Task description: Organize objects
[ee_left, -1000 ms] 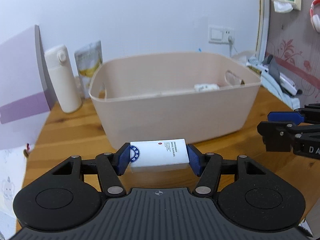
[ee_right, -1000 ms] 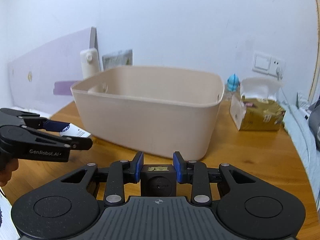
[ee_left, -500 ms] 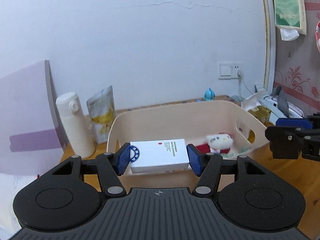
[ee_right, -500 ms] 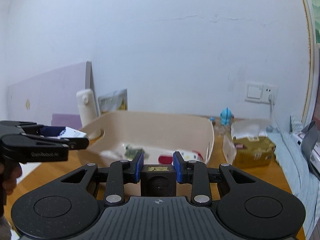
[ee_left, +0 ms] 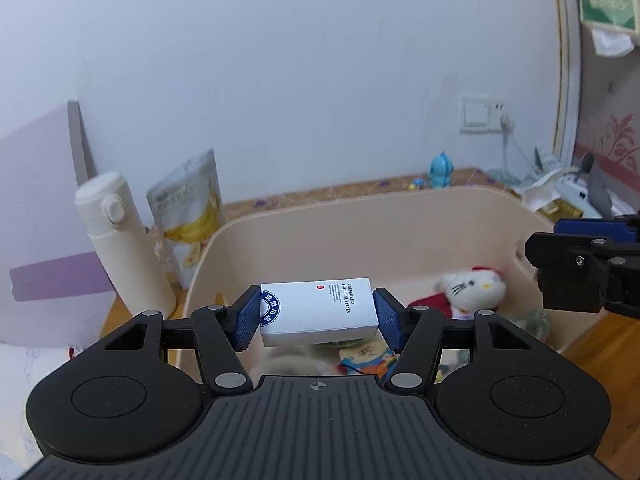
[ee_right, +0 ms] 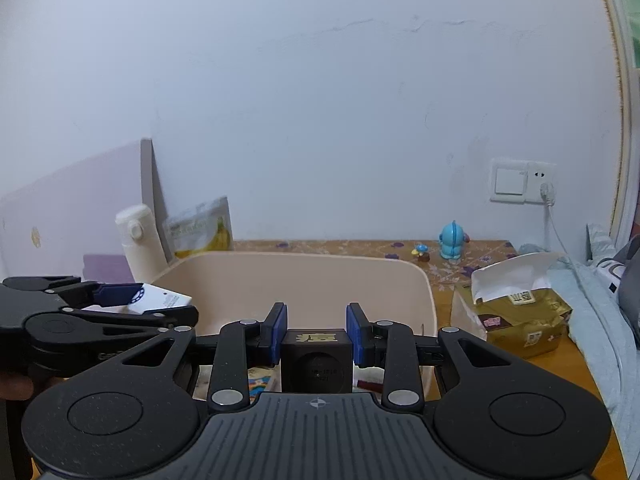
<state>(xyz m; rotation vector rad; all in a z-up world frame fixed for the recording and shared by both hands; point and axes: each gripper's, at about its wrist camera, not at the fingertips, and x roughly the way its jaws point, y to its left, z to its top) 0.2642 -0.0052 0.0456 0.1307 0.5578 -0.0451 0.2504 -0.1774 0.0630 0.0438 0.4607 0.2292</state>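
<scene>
A white box (ee_left: 318,308) with a blue round logo and small print is clamped flat between the blue pads of my left gripper (ee_left: 318,318), above the near left part of the beige bin (ee_left: 360,216). My right gripper (ee_right: 316,334) is shut on a small black cube (ee_right: 316,358) with a gold character on top, over the bin's (ee_right: 304,268) near edge. Each gripper shows in the other's view: the right gripper (ee_left: 580,264) at the right edge, the left gripper (ee_right: 96,312) with its white box (ee_right: 160,300) at the left. Inside the bin lie a white cat plush (ee_left: 472,286) and colourful packets (ee_left: 364,358).
Left of the bin stand a white flask (ee_left: 120,244) and a banana chip pouch (ee_left: 188,216), with a lilac board (ee_left: 36,224) leaning on the wall. A gold tissue pack (ee_right: 516,312) lies right of the bin, a blue figurine (ee_right: 452,240) behind it. A wall socket (ee_right: 520,186) with a cable is at right.
Both grippers rose from table level in front of the bin to above its rim and moved forward. The bin's inside has come into view. Both grips stayed the same.
</scene>
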